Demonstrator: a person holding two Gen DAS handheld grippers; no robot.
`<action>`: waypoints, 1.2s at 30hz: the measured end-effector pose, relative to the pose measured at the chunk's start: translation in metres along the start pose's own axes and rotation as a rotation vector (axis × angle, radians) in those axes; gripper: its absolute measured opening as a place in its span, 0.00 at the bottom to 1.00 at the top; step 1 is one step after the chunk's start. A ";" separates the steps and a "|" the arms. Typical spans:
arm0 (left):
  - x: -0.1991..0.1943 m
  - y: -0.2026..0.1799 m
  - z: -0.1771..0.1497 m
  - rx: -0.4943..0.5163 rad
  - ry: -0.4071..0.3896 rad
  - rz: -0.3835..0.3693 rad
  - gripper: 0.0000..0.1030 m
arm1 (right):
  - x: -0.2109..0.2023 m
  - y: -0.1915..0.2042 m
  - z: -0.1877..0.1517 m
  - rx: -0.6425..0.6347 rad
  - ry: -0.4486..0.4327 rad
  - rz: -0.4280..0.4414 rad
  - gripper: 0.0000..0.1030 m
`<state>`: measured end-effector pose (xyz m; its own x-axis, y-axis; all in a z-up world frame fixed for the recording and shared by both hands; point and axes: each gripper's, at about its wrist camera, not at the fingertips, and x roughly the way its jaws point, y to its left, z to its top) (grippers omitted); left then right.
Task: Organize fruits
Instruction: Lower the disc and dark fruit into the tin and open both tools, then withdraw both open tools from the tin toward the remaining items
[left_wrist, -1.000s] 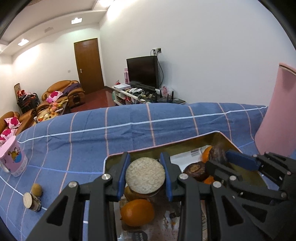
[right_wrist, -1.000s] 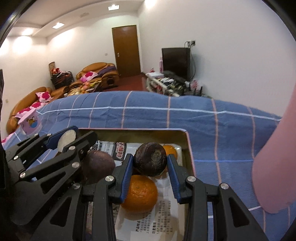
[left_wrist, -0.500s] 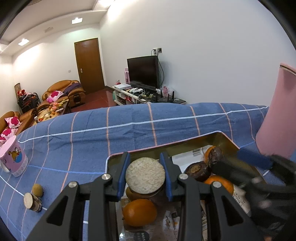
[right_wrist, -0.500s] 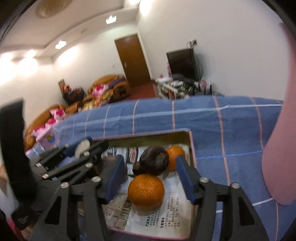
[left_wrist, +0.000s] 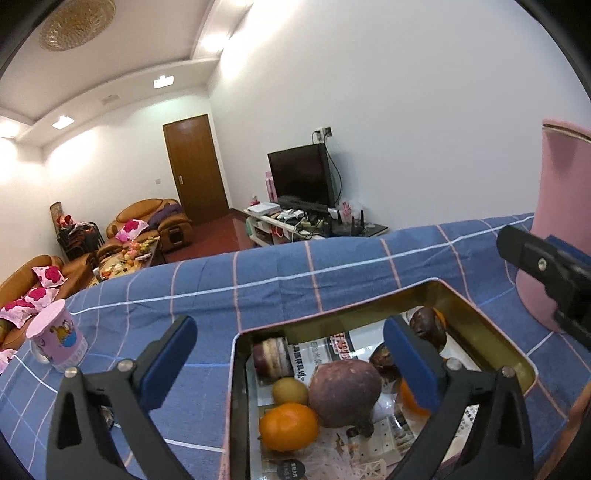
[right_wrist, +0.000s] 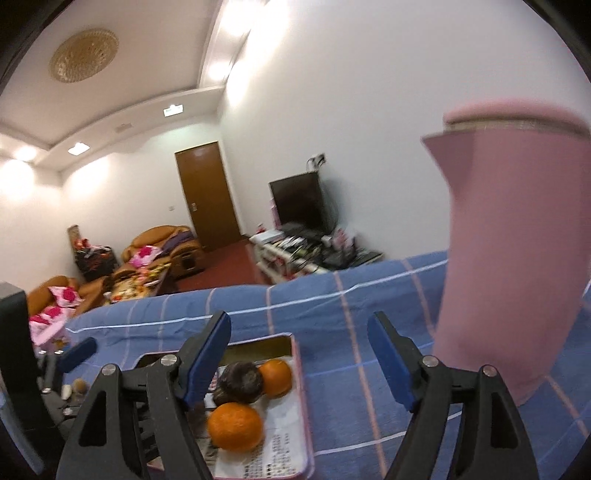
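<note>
Tin: metal tin (left_wrist: 491, 325) is sitting on the blue checked cloth (left_wrist: 332, 266), lined with printed paper and holding all the fruit in view.
Left tool: left tool (left_wrist: 291, 363) is standing wide, its jaws having just been opening; its blue pads are touching nothing, one out over the cloth and one over the tin.
Released fruit: purple-brown fruit (left_wrist: 345, 393) is resting in the tin between the spread pads, apart from both.
Near fruit: orange (left_wrist: 289, 426) is lying just beside the purple-brown fruit, with a small greenish-brown fruit (left_wrist: 290, 390) behind it.
Back left corner: cut purple piece (left_wrist: 271, 356) is lying by the tin's far left wall.
Far fruit: dark round fruit (right_wrist: 240, 382) is sitting toward the far end of the tin with an orange on either side of it.
Right tool: right tool (right_wrist: 299, 360) is standing open, its jaws having just been opening; nothing is between them, and the blue pads are framing the tin's right edge and bare cloth.
Pink jug: tall pink jug (right_wrist: 509, 258) is standing on the cloth to the right of the tin, blurred in the right wrist view.
Pink cup: printed pink cup (left_wrist: 55, 341) is standing on the cloth well to the left of the tin.
</note>
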<state>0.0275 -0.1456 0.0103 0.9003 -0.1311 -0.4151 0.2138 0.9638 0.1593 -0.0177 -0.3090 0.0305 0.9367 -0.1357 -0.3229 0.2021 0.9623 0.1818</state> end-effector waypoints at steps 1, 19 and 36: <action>-0.001 0.000 0.000 -0.002 -0.003 0.000 1.00 | -0.003 0.003 0.000 -0.018 -0.018 -0.029 0.80; -0.022 0.002 -0.010 0.002 -0.017 0.000 1.00 | -0.040 0.015 -0.007 -0.048 -0.133 -0.089 0.87; -0.052 0.014 -0.024 -0.007 -0.043 -0.006 1.00 | -0.061 0.036 -0.023 -0.058 -0.076 -0.095 0.87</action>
<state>-0.0250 -0.1199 0.0127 0.9146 -0.1463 -0.3769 0.2164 0.9646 0.1505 -0.0742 -0.2609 0.0353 0.9336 -0.2420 -0.2643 0.2758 0.9561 0.0987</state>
